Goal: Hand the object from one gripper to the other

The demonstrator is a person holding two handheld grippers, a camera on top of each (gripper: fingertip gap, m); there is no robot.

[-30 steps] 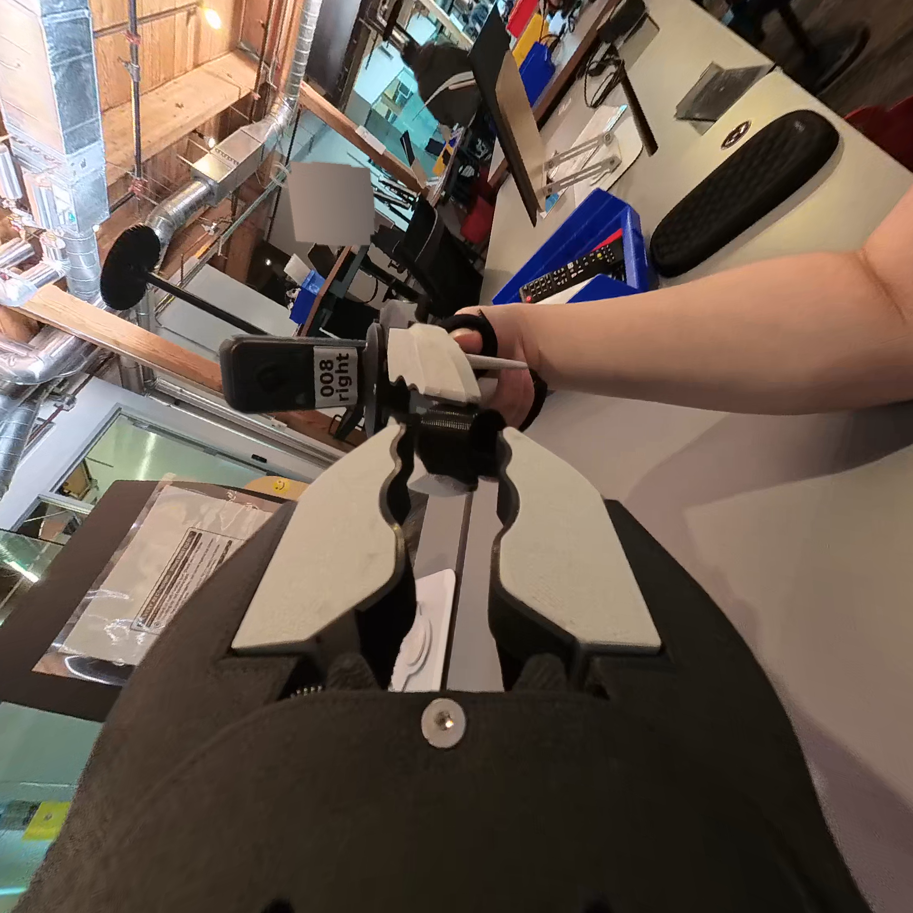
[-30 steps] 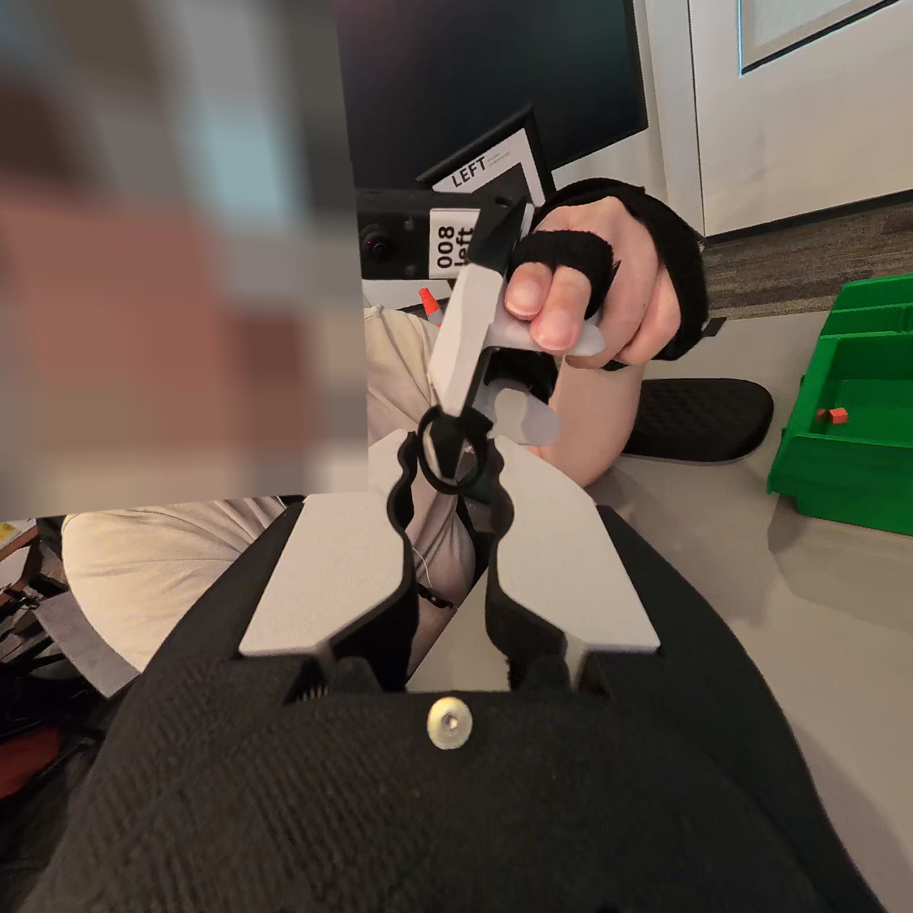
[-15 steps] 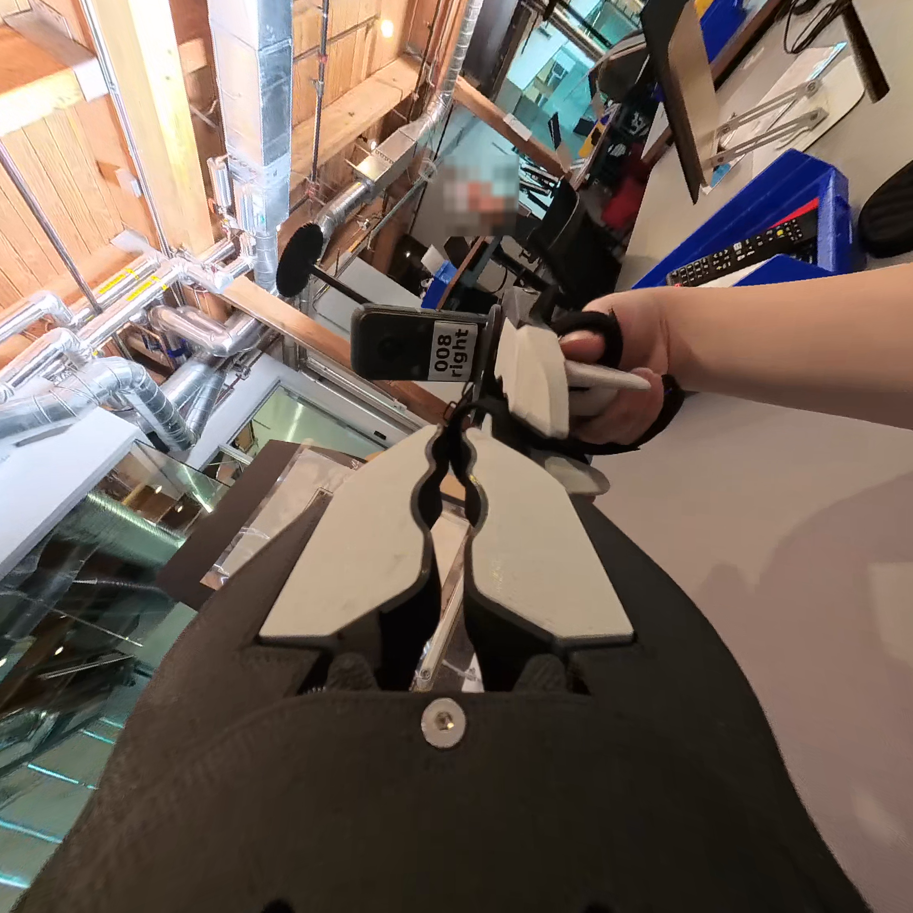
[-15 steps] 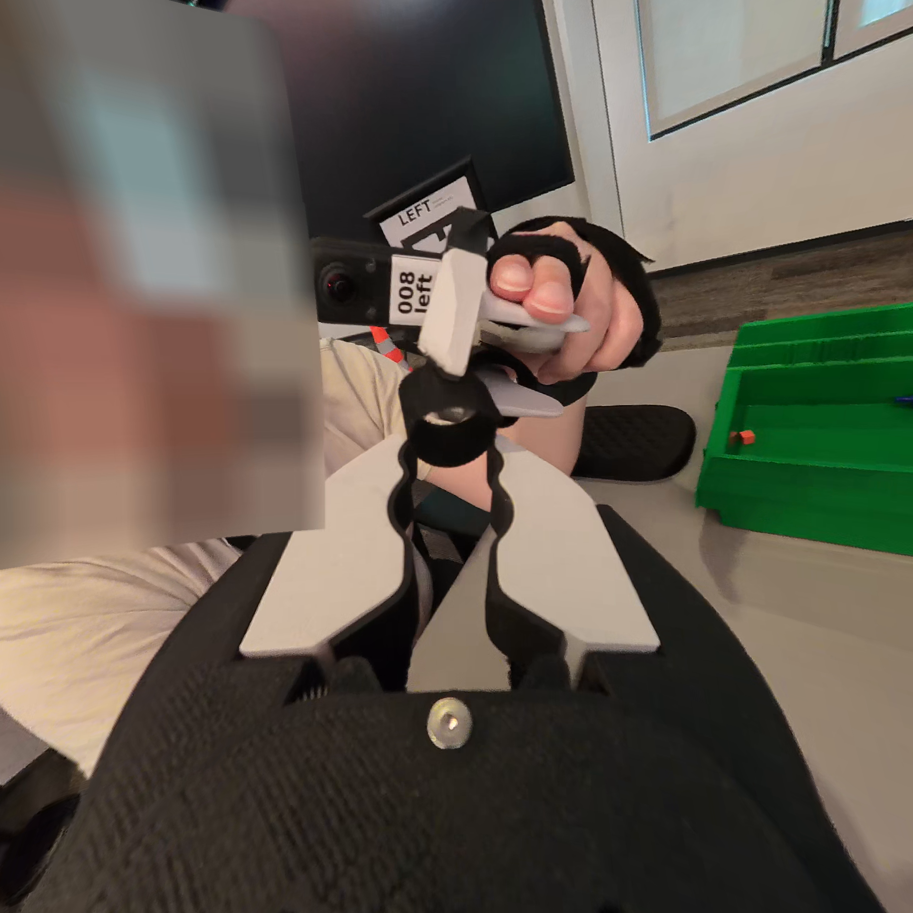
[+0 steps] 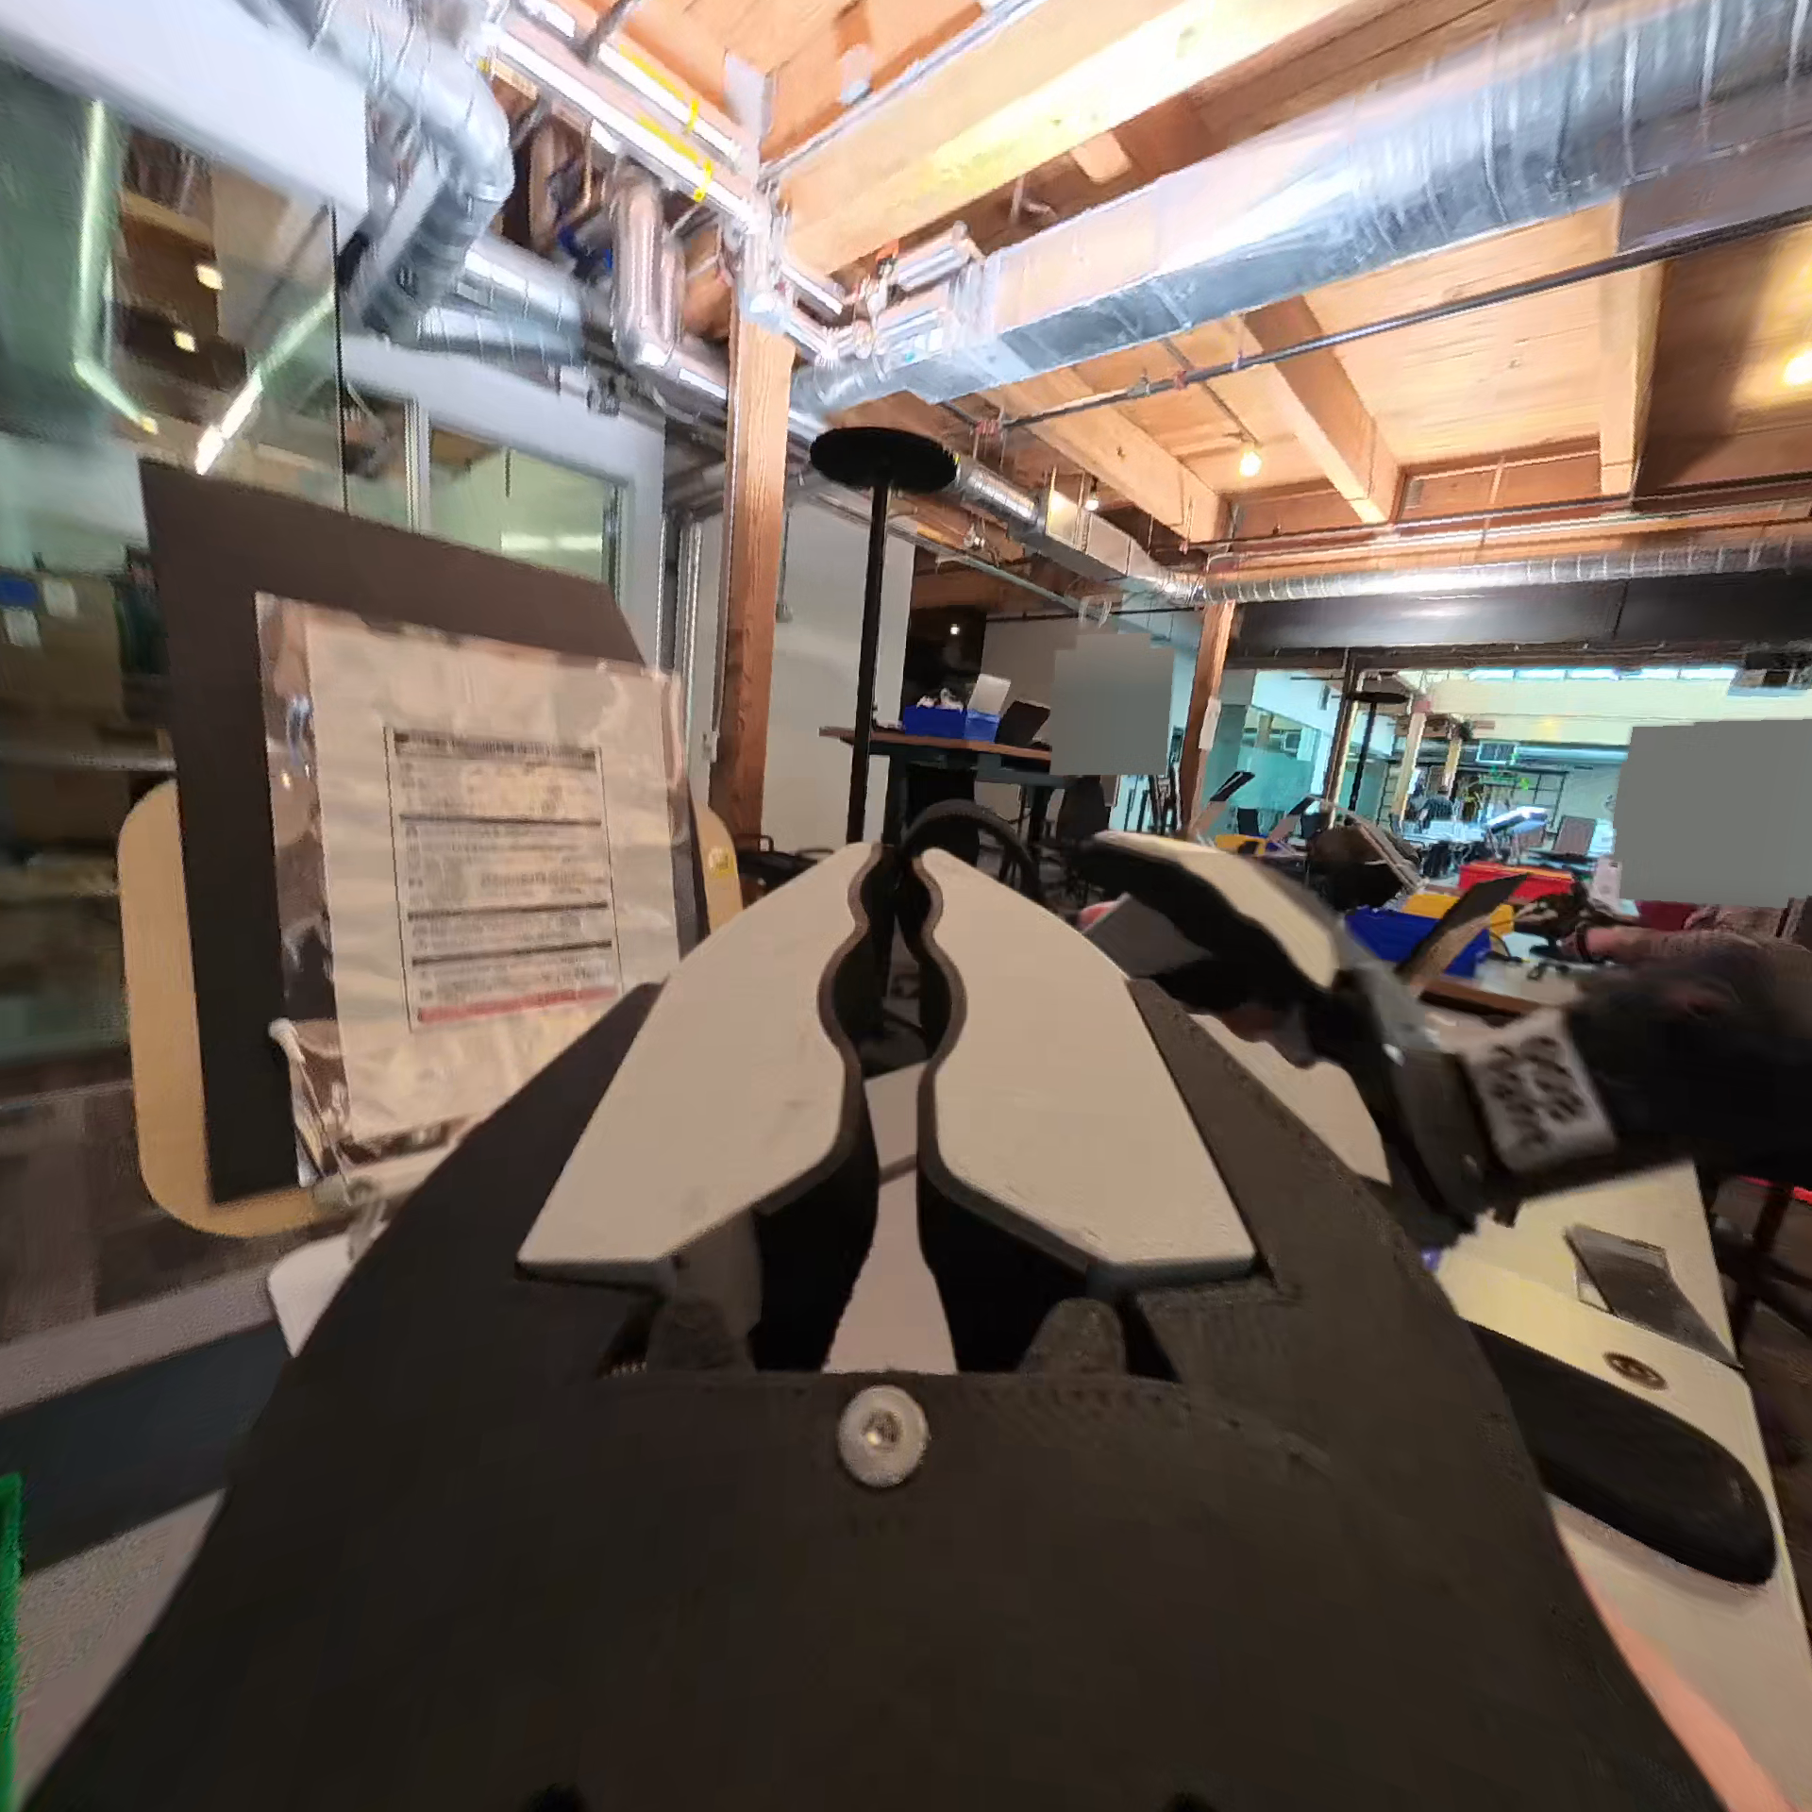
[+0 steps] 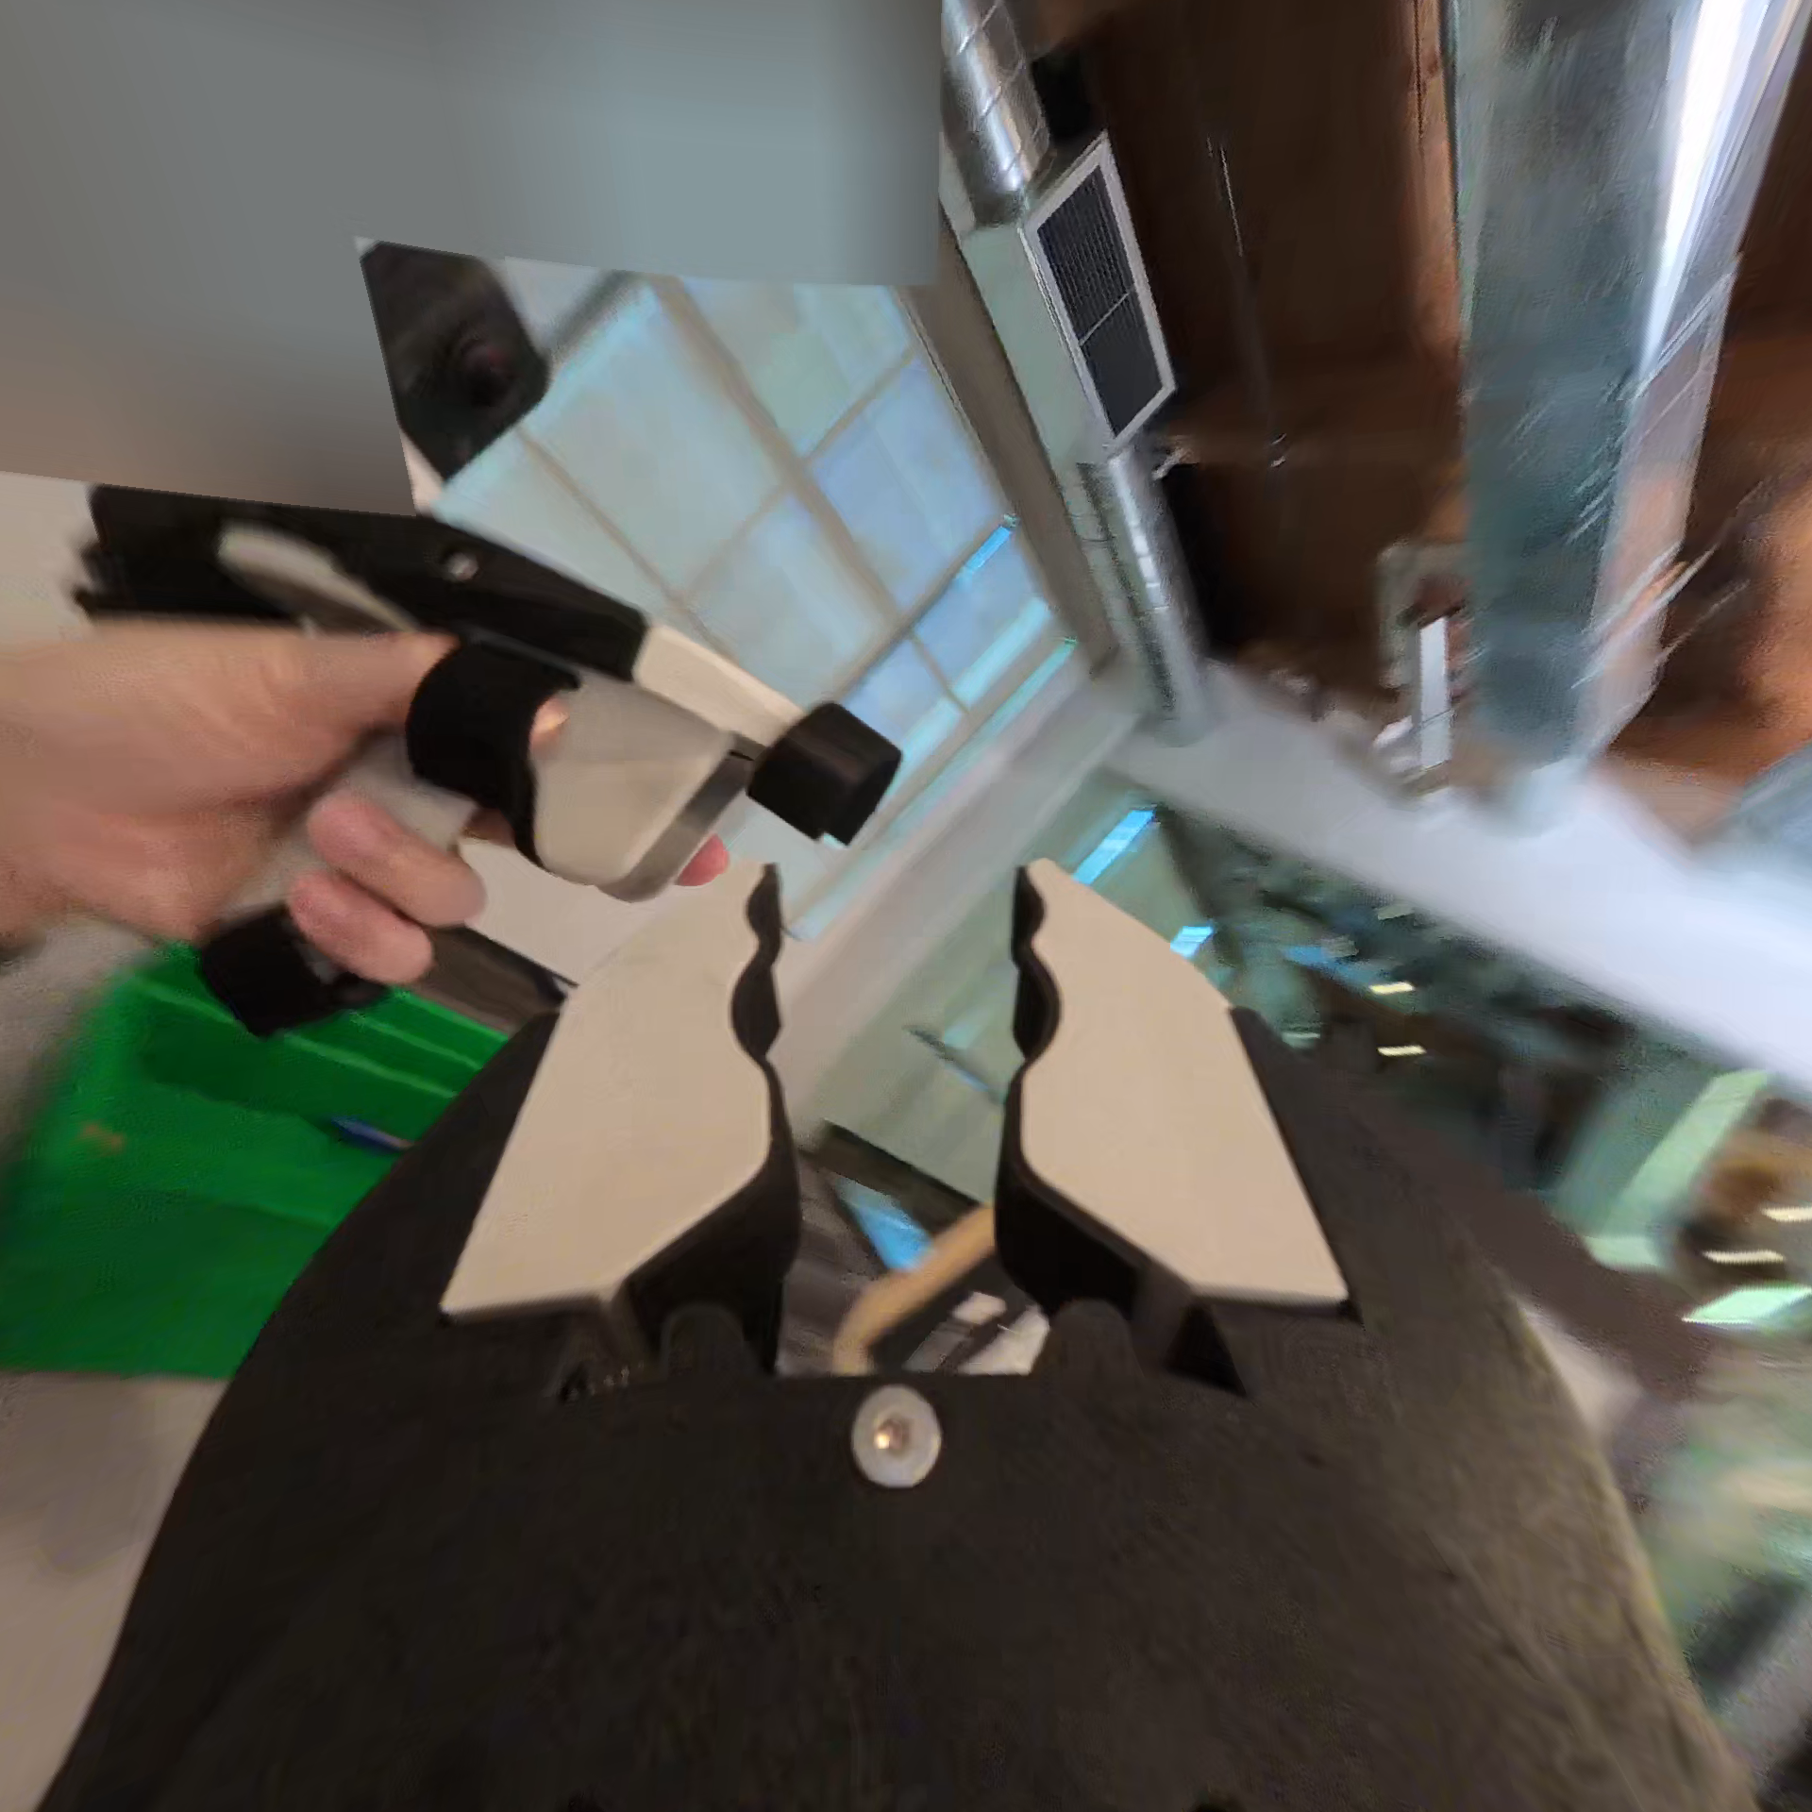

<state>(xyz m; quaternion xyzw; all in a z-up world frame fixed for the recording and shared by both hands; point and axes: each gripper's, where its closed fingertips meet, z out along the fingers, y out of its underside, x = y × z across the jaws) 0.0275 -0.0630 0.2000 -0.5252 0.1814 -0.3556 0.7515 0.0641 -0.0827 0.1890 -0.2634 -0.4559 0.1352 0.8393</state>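
Observation:
The object is a black roll (image 6: 824,775), clamped at the tip of my left gripper, which a hand holds at the left of the right wrist view. In the left wrist view my left gripper (image 5: 897,863) is nearly shut, and a black arc of the roll (image 5: 966,812) shows just past its tips. My right gripper (image 6: 892,882) is open and empty, and the roll sits up and to the left of its fingertips, clear of them. The right gripper also shows side-on at the right of the left wrist view (image 5: 1108,887).
A green bin (image 6: 196,1177) stands on the table at the left. A black wrist rest (image 5: 1618,1471) lies on the grey table (image 5: 1618,1235). A dark board with a sheet in plastic (image 5: 471,833) stands at the left. A black lamp pole (image 5: 873,637) rises ahead. Some 5 cm of space lies between my two pairs of fingers.
My left gripper closed on the roll and drew away with it. My right gripper opened wider and no longer has the roll between its tips. Both views swung upward.

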